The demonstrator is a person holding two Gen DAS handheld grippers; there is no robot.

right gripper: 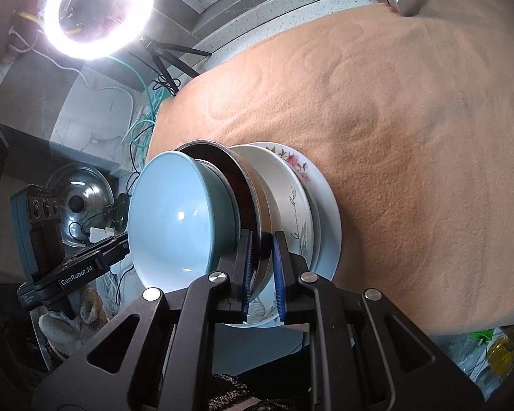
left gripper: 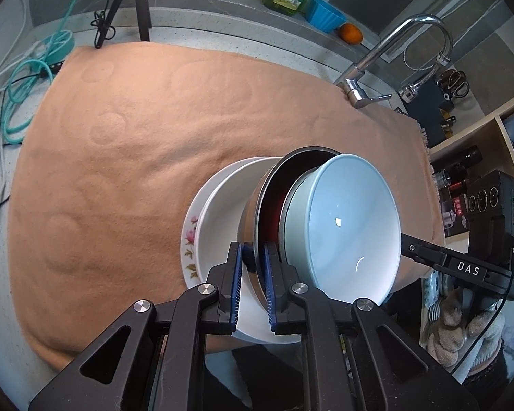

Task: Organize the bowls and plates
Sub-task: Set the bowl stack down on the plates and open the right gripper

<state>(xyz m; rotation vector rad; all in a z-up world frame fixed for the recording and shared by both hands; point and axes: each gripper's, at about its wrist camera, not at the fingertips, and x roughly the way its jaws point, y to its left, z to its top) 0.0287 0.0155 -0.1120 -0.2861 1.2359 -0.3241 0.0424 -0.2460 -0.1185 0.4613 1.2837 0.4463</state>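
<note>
- Near the front edge of the peach cloth [left gripper: 126, 144] sits a stack of dishes: a flowered plate [left gripper: 190, 239] lowest, a white bowl [left gripper: 222, 226] in it, then a steel bowl [left gripper: 257, 219] with a dark red inside, and a pale blue bowl [left gripper: 353, 226] uppermost.
- Left gripper [left gripper: 253, 270] is clamped on the steel bowl's rim from one side.
- Right gripper [right gripper: 262, 267] pinches the same steel rim from the opposite side.
- Far right, a faucet [left gripper: 394, 58] stands at the cloth's edge; a ring light [right gripper: 99, 7] glows far left.
</note>
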